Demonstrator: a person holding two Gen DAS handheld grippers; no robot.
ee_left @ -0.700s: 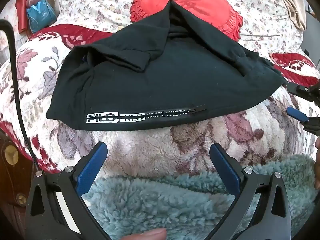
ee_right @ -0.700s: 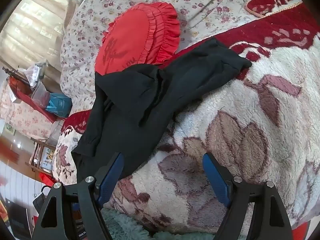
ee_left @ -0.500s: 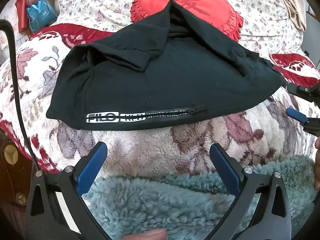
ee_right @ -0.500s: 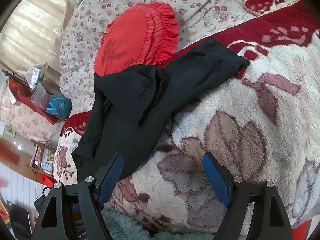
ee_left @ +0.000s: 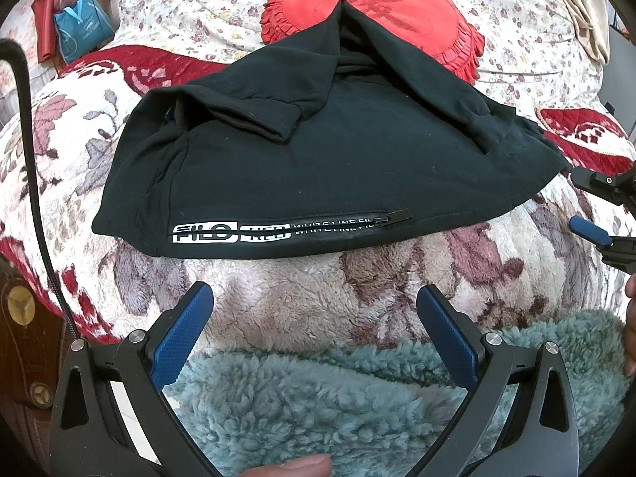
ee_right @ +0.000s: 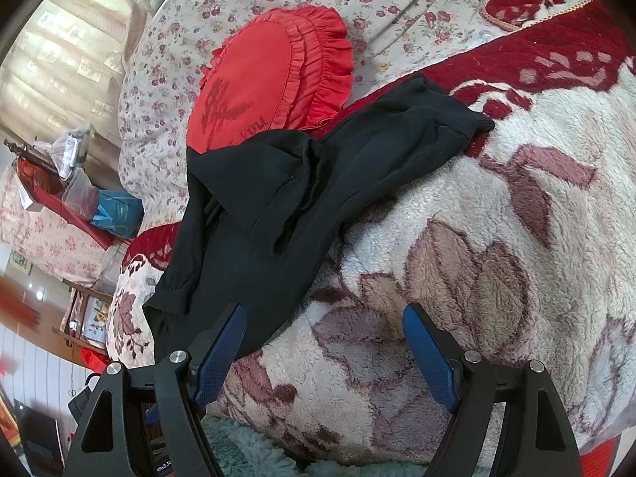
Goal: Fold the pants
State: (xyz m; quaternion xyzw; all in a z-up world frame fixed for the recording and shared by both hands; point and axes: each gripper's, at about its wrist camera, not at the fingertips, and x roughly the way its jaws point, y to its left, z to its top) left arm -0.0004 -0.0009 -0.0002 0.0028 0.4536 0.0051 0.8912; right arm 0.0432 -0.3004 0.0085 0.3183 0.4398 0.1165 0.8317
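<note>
The black pants (ee_left: 318, 167) lie folded in a bundle on the flowered fleece blanket (ee_left: 318, 290), with a white logo strip and a zipper along the near edge. They also show in the right wrist view (ee_right: 278, 214), stretched from lower left to upper right. My left gripper (ee_left: 314, 318) is open and empty, just short of the pants' near edge. My right gripper (ee_right: 322, 338) is open and empty, its left finger at the pants' near corner. The right gripper also shows at the right edge of the left wrist view (ee_left: 596, 210).
A round red frilled cushion (ee_left: 381, 12) lies behind the pants, partly under them. A teal fleece blanket (ee_left: 318, 397) lies under my left gripper. A blue bag (ee_left: 79, 28) and clutter sit at the far left beside the bed.
Nothing has visibly changed apart from a slight shift of the right wrist view; both grippers stay open and the pants lie still.
</note>
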